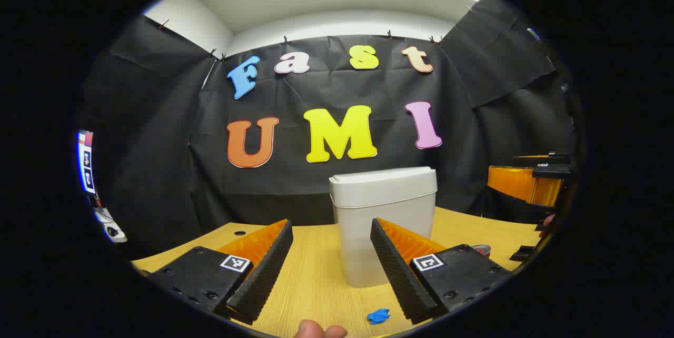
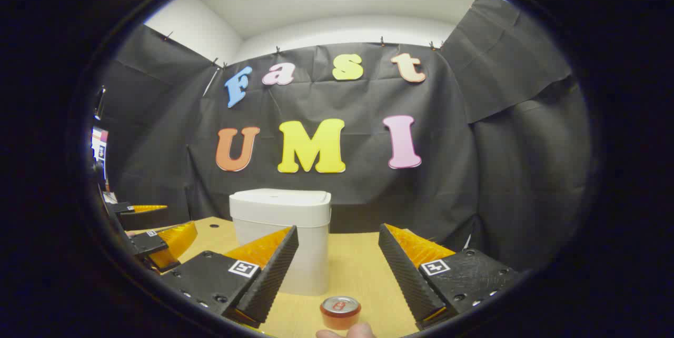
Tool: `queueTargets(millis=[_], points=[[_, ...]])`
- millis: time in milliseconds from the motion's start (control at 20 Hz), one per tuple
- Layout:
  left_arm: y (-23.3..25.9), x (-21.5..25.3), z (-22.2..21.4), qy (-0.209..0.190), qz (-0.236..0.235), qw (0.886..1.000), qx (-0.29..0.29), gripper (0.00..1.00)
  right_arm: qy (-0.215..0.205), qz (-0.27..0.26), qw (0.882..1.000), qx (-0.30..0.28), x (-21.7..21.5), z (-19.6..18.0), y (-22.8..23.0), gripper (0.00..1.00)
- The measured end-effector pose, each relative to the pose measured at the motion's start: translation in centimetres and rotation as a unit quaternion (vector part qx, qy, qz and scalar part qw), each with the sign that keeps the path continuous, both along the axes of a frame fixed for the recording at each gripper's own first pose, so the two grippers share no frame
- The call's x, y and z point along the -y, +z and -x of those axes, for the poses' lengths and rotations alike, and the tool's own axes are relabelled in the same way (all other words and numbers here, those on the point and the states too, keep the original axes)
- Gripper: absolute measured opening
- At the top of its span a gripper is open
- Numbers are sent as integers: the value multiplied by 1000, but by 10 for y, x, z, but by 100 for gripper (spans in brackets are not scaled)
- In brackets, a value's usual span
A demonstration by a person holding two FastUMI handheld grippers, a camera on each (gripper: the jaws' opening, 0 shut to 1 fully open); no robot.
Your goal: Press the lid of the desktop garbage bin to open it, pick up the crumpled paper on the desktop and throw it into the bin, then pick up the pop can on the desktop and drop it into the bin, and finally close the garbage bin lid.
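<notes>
The white desktop bin (image 1: 384,232) stands on the wooden table with its lid (image 1: 384,181) down. In the left gripper view, my left gripper (image 1: 330,227) is open just in front of the bin, with nothing between its fingers. A small blue crumpled paper (image 1: 378,316) lies on the table below its right finger. The pop can (image 1: 481,249) peeks out behind that finger. In the right gripper view, my right gripper (image 2: 338,232) is open and empty, to the right of the bin (image 2: 279,243). The can (image 2: 340,310) stands upright close below and between its fingers.
The light wooden table (image 1: 316,275) runs back to the black cloth wall. The right gripper (image 1: 532,182) shows at the far right of the left gripper view, and the left gripper (image 2: 158,238) at the far left of the right gripper view. A person's fingertips (image 1: 318,330) show at the bottom edge.
</notes>
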State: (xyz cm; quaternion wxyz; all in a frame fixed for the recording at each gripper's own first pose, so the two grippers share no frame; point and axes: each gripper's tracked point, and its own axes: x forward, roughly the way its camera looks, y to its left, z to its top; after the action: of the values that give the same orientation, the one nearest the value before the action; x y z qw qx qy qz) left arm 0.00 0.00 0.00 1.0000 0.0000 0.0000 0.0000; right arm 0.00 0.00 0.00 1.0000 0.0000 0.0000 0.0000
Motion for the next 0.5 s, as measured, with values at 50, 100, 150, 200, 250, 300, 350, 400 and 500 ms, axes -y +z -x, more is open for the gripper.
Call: queueTargets(millis=[50,100,150,200,250,300,350,400,500], points=[[4,-2,2,5,-3,1000,7,96,0,7,1000,1,-2,0,0,95],[5,-5,2,12,-4,1000,6,96,-1,12,1000,1,-3,-1,1,92],[2,-9,2,17,-4,1000,2,96,1,12,1000,1,-6,-2,0,95],[3,-10,4,17,-4,1000,4,96,4,8,1000,-1,-10,-5,-1,95],[5,-11,3,18,-5,1000,7,96,8,4,1000,-6,-15,-8,-5,93],[7,-16,4,24,-8,1000,9,96,12,1,1000,-12,-19,-11,-9,92],[7,-19,5,28,-10,999,12,96,16,0,1000,-16,-23,-12,-13,95],[8,-19,5,27,-10,1000,13,96,18,-3,1000,-19,-25,-14,-15,93],[4,-19,3,23,-3,1000,9,96,21,-9,1000,-18,-30,-15,-13,95]])
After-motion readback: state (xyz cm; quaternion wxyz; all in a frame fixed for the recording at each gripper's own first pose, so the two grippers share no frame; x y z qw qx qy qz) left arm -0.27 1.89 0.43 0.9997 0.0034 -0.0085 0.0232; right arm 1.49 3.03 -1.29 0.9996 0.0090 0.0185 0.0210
